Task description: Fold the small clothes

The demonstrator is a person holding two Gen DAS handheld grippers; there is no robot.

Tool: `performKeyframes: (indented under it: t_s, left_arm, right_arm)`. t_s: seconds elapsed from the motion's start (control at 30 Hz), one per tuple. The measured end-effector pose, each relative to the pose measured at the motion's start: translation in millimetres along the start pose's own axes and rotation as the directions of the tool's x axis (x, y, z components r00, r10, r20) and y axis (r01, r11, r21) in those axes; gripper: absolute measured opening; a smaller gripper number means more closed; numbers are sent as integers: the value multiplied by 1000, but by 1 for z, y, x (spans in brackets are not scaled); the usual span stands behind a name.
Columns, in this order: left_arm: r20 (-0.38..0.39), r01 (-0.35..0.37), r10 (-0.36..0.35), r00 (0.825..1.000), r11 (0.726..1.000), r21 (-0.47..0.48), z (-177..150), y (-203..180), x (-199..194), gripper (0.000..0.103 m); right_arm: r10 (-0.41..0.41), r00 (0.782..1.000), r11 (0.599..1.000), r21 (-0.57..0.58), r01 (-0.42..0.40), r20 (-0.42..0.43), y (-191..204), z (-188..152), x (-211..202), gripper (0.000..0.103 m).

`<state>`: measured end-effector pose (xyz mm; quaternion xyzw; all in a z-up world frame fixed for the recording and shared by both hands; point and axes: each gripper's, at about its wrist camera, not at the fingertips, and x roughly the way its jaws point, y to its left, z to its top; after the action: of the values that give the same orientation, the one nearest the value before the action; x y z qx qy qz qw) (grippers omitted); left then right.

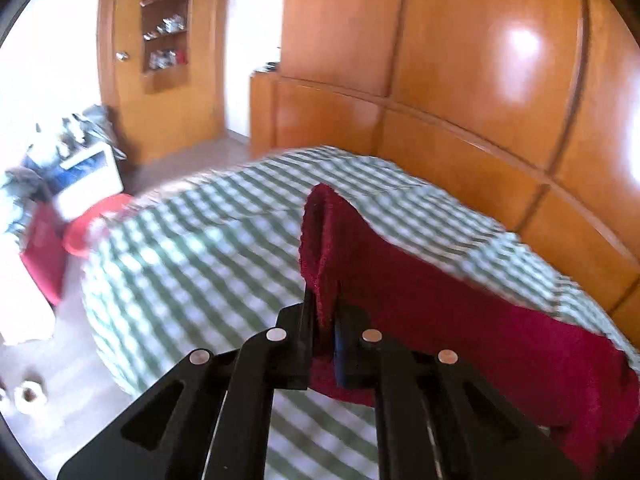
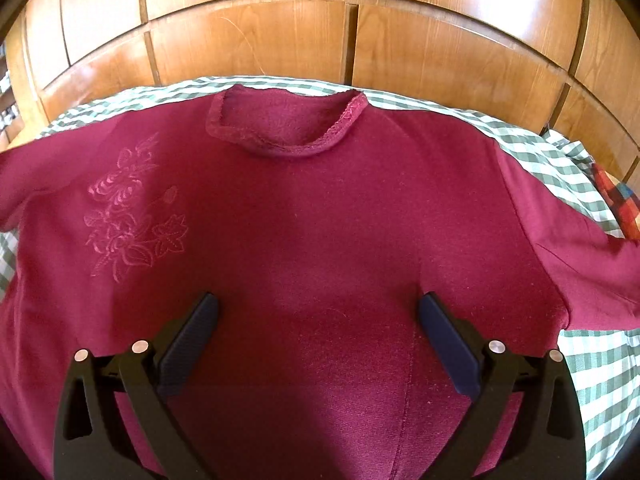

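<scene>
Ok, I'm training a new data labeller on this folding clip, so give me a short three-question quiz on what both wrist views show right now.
1. True or false: the left gripper is shut on a piece of the maroon sweater.
2. Multiple choice: the right gripper is A) shut on the collar, B) open over the sweater's front, C) gripping the bedcover.
3. Fill in: the floral embroidery appears on the ___ side of the right wrist picture, and the sweater lies on a green-and-white ___ bedcover.

Key:
1. True; fabric is pinched between its fingers.
2. B; its jaws stand wide apart with nothing between them.
3. left; checked.
</scene>
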<state>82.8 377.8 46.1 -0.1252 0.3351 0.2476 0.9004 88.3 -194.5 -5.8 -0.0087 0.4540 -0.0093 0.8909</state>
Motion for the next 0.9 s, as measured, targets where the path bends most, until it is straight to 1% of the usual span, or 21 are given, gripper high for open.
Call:
performKeyframes:
  t_s: [0.07, 0.1, 0.17, 0.2, 0.23, 0.27, 0.3, 0.37, 0.43, 0.5, 0.53, 0.57, 0.6, 0.63, 0.67, 0.7, 0.73, 0.8, 0.83, 0.87, 0.9]
  left_arm:
    - [-50, -46, 47, 998, 999, 20, -5, 2, 18, 6]
    - [-88, -87, 93, 992, 994, 66, -13, -5, 36, 6]
    - [-150, -126, 145, 978, 984, 125, -22, -18, 67, 7]
    - [-168, -126, 149, 974, 982, 139, -24, -19, 76, 9]
    - [-178, -146, 177, 968, 974, 173, -26, -23, 82, 13]
    - [-173, -170, 204, 964, 967, 190, -26, -26, 84, 24]
    - [-172, -192, 225, 959, 963, 191, -25, -26, 83, 42]
    - [-156, -204, 222, 962, 971, 126, -18, -19, 69, 56]
    - [-91, -195, 202, 975, 978, 78, -15, -16, 39, 56]
    - [-56, -91, 94, 994, 994, 61, -20, -24, 8, 56]
    - [-48, -8, 11, 999, 998, 65, -26, -34, -9, 56]
    - [-47, 75, -71, 996, 994, 80, -34, -47, -24, 55]
    - [-57, 166, -161, 985, 980, 107, -46, -64, -40, 55]
    - [-83, 269, -259, 962, 951, 156, -62, -87, -56, 55]
    - [-103, 324, -310, 945, 926, 195, -74, -103, -67, 55]
    - [-146, 404, -377, 915, 875, 268, -97, -129, -82, 55]
    - [-184, 450, -411, 893, 835, 317, -115, -145, -92, 55]
    - [-277, 523, -446, 851, 765, 376, -149, -173, -103, 56]
    - [-329, 548, -443, 834, 735, 400, -171, -184, -109, 57]
    - [-351, 547, -426, 834, 727, 416, -184, -188, -111, 59]
    - [-367, 532, -398, 841, 732, 425, -198, -189, -112, 65]
  right_arm:
    - [0, 1000, 1000, -1, 0, 0, 0, 0, 0, 99]
    - [-1, 1000, 1000, -2, 1, 1, 0, 0, 0, 99]
    - [-2, 1000, 1000, -2, 2, 1, -1, 0, 0, 99]
    - [-1, 1000, 1000, -2, 1, 1, -1, 0, 0, 99]
    - [-2, 1000, 1000, -2, 2, 1, -1, 0, 0, 99]
    - [-2, 1000, 1000, -1, 2, 1, -1, 0, 0, 99]
    - [-2, 1000, 1000, -2, 2, 1, 0, 0, 0, 99]
    - [-1, 1000, 1000, -1, 1, 2, -1, 0, 0, 99]
    - [0, 1000, 1000, 0, 0, 3, -1, 0, 0, 99]
    - [0, 1000, 1000, -1, 0, 4, -1, 0, 0, 99]
    - [0, 1000, 1000, 0, 0, 4, -1, 0, 0, 99]
    - [0, 1000, 1000, 0, 0, 3, -1, 0, 0, 99]
    - [1, 1000, 1000, 0, -1, 3, -1, 0, 0, 99]
    - [1, 1000, 1000, 1, -1, 4, -1, 0, -1, 99]
    - [1, 1000, 1000, 2, -1, 5, -1, 0, -1, 99]
    - [2, 1000, 1000, 5, -3, 7, -1, 0, -1, 99]
    - [5, 1000, 1000, 7, -5, 8, -2, 0, -1, 99]
    - [11, 1000, 1000, 13, -11, 10, -3, 0, -2, 99]
    - [14, 1000, 1000, 16, -14, 11, -4, 0, -2, 99]
    - [18, 1000, 1000, 19, -18, 11, -4, 0, -2, 99]
    - [21, 1000, 1000, 21, -21, 12, -5, 0, -2, 99]
